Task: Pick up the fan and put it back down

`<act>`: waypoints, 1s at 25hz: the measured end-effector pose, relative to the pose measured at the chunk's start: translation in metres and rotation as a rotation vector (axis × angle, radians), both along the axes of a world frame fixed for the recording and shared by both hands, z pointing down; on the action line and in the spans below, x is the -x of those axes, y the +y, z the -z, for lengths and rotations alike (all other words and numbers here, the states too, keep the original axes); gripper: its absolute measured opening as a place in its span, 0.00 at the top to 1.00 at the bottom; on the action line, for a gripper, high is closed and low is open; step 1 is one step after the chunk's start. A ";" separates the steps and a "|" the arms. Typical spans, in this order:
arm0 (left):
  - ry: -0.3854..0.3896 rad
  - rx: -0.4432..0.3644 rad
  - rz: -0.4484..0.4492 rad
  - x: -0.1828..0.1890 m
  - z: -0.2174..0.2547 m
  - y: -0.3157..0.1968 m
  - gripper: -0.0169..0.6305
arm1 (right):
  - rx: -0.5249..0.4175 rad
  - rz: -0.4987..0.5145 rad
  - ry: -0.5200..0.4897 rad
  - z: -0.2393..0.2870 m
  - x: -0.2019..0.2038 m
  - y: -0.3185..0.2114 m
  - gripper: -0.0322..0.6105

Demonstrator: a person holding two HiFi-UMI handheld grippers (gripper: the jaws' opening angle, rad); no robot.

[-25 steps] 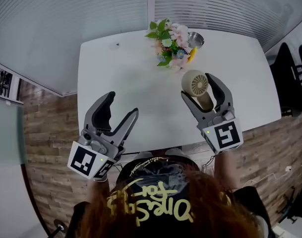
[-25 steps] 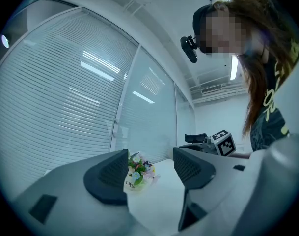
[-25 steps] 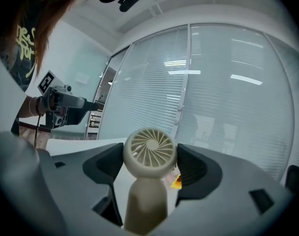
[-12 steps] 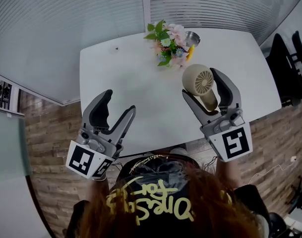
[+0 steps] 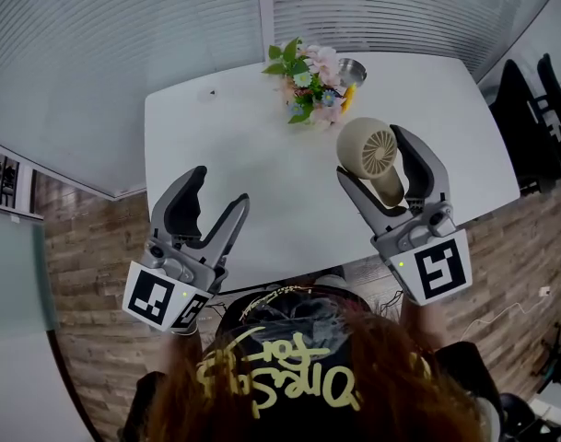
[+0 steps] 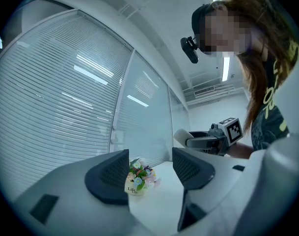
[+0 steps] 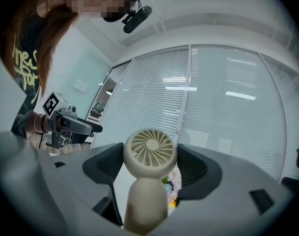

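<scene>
A beige handheld fan (image 5: 370,149) with a round grille and a thick handle is clamped between the jaws of my right gripper (image 5: 368,155), above the right part of the white table (image 5: 243,127). In the right gripper view the fan (image 7: 149,154) stands upright, its grille facing the camera, and both pads press its head, so my right gripper (image 7: 150,167) is shut on it. My left gripper (image 5: 220,185) hovers over the table's near left edge, open and empty. In its own view the left gripper (image 6: 149,173) has only air between the pads.
A small pot of flowers (image 5: 308,81) and a metal bowl (image 5: 351,69) stand at the table's far edge. The flower pot (image 6: 138,178) lies ahead of the left jaws. Glass walls with blinds stand behind the table, and dark chairs (image 5: 529,118) at its right.
My right gripper has lifted the fan up from the table towards the camera, most of it in the first half second. The left gripper has stayed where it was.
</scene>
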State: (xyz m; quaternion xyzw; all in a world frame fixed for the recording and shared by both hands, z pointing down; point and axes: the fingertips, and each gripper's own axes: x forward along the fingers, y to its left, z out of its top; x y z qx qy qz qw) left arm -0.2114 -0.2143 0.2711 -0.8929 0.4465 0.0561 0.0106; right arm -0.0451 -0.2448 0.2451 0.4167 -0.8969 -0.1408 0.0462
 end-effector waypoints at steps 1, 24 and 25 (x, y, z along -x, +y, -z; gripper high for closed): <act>0.001 0.002 -0.001 -0.001 -0.001 0.000 0.57 | 0.002 0.002 0.001 0.000 0.000 0.000 0.44; 0.011 0.095 0.062 -0.031 -0.031 -0.013 0.57 | 0.151 0.197 0.073 -0.043 0.002 0.008 0.44; 0.012 0.101 0.069 -0.033 -0.034 -0.013 0.57 | 0.160 0.209 0.075 -0.047 0.002 0.008 0.44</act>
